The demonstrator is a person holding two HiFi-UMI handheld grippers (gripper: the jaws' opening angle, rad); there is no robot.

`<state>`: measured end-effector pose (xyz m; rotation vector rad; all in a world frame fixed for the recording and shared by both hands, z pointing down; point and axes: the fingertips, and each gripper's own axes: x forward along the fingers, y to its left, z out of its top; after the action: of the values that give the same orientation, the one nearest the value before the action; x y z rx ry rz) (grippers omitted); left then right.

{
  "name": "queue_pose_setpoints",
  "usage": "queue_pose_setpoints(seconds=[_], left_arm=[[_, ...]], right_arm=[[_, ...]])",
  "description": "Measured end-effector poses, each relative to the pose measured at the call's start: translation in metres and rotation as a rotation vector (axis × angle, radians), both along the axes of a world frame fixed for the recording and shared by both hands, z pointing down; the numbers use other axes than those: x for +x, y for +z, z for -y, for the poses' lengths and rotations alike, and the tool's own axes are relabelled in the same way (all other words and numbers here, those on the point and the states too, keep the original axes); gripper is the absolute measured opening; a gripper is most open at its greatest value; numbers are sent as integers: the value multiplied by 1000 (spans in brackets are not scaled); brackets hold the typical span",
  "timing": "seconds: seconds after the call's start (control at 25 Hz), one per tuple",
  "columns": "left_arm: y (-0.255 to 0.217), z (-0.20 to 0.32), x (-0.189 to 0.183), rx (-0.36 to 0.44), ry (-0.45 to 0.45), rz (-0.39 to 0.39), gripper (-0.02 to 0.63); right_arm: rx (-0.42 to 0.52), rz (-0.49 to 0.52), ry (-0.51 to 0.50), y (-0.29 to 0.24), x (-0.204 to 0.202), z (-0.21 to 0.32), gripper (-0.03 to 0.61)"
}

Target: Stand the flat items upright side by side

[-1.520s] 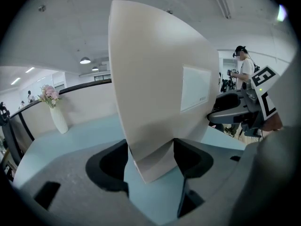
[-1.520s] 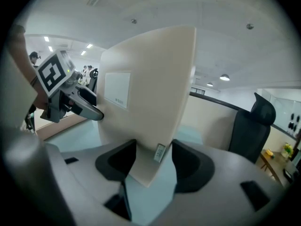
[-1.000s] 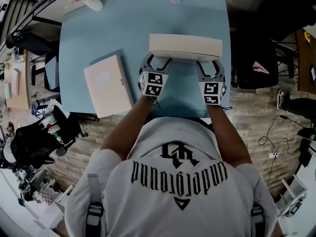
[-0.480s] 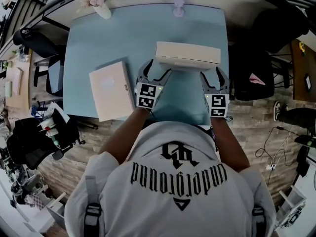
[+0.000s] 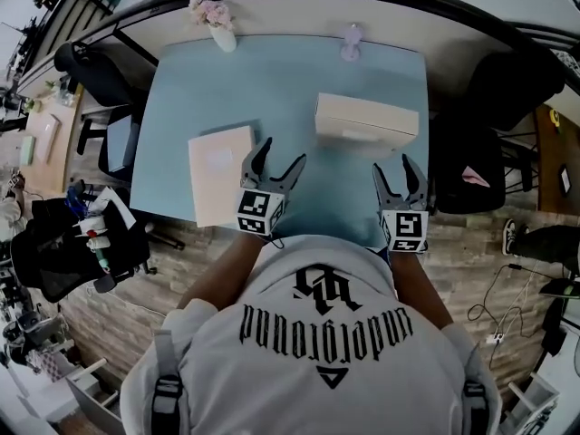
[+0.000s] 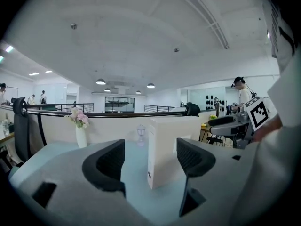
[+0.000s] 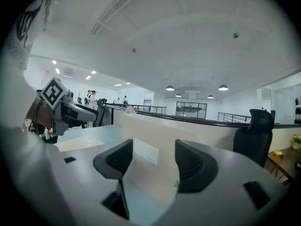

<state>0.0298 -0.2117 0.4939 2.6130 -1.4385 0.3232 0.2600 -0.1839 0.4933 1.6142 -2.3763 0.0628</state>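
Observation:
One cream flat box stands upright on its long edge on the light blue table, right of centre. A second cream box lies flat at the table's front left. My left gripper is open and empty between the two boxes, drawn back from the upright one. My right gripper is open and empty too, below the standing box's right end. In the left gripper view the upright box shows end-on beyond the open gripper. In the right gripper view its broad face fills the space beyond the open gripper.
A small vase of pink flowers and a small pale ornament stand at the table's far edge. Dark office chairs flank the table at the left and right. A cluttered trolley is at the left.
Both grippers have let go of the upright box and drawn back toward the table's front edge. The box stays standing. The head view has shifted, so the table sits lower and more to the right in frame.

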Motion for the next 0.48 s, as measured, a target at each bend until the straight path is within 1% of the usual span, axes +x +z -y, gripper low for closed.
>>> queue_pose_setpoints(seconds=[0.16, 0.28, 0.36, 0.48], left_arm=[[-1, -6, -36, 7, -35, 12, 356], [-3, -7, -66, 15, -61, 10, 356], [-4, -7, -91, 15, -80, 6, 356], [-10, -7, -136, 24, -108, 7, 356]], right_arm=[[27, 11, -41, -12, -39, 4, 279], [41, -8, -87, -17, -77, 4, 278], [44, -26, -114, -18, -106, 5, 276], [39, -18, -147, -21, -155, 11, 276]])
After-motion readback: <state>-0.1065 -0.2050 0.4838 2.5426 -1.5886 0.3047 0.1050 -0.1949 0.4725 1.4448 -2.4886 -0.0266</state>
